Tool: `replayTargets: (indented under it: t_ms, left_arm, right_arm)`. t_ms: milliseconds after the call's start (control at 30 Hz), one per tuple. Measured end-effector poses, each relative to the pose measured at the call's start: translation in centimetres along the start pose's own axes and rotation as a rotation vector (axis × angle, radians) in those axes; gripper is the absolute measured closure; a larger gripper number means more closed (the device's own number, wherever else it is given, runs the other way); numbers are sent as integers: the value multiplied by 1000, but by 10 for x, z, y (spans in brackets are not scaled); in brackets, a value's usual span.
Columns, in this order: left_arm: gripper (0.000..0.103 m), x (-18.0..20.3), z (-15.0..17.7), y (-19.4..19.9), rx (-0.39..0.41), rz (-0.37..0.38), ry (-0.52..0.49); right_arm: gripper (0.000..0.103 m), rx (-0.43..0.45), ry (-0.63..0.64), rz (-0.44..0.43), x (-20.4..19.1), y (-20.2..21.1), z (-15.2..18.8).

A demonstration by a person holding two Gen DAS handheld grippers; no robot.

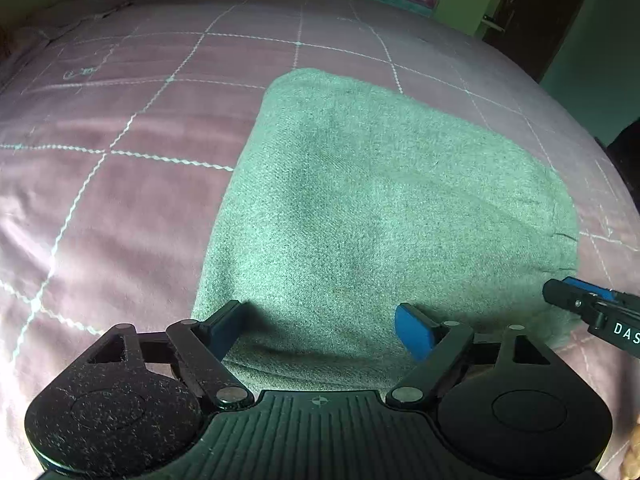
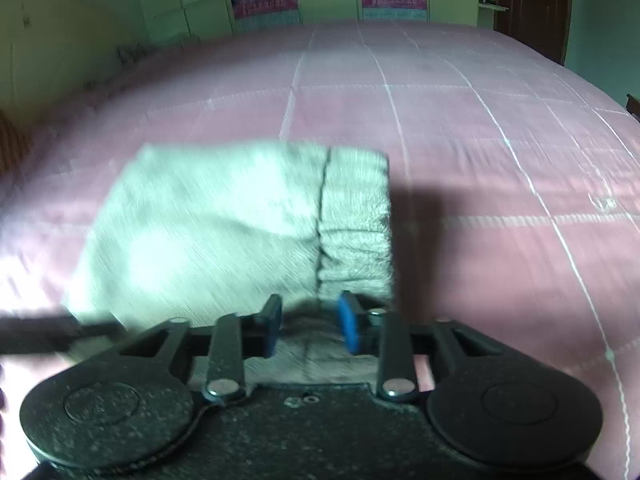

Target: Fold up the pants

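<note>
Pants point(image 1: 360, 200), grey-green knit, already folded into a compact thick pad, lying flat on pink quilted bedspread point(image 1: 120, 200) near its front edge. Ribbed band point(image 2: 356, 208) stacked along right side, gathered at seam, thicker than the rest.

Left gripper point(image 1: 320, 312): fingers spread wide, holding nothing, poised over near edge of the pad with cloth showing in the gap between them; one finger by the near left corner, blue pad point(image 1: 412, 332) further in along the same edge.

Right gripper point(image 2: 310, 312): fingers drawn narrow, set over near edge just beside the ribbed band, cloth visible between them. Picture too blurred to tell whether pads actually pinch the fabric or only straddle it.

Handling, as judged: soft, limp, light; no stiffness to carry a shape, so likely to sag and slide open between two grip points. Fuzzy knit, probably grippy against pads, no risk of breakage. Several layers at the edge, so easy to catch only the top one.

Best hold: both near corners, biting deep enough to take every layer, right side on or next to the ribbed band where the cloth is thickest.
</note>
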State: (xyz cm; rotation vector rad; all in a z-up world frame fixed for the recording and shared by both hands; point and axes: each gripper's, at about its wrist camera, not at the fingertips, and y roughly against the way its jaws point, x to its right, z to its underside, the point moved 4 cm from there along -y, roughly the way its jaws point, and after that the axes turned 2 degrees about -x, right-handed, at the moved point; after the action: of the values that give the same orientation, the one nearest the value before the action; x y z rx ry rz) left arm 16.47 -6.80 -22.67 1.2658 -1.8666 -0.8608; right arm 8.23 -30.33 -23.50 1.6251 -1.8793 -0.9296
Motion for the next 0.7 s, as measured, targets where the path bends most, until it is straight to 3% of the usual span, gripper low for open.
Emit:
replayTargets:
  t_ms: [333,600,700]
  left_arm:
    - [19,0,0,-1,3,9,-40]
    - [18,4,3,1,14,-16,-55]
    - [18,6,-3,10,10,-24,-49]
  right_arm:
    - [75,22,55,1,1,-2,4]
    - [75,91,39,-10,4,-5,18]
    - [74,76,20,3,-1,0,10]
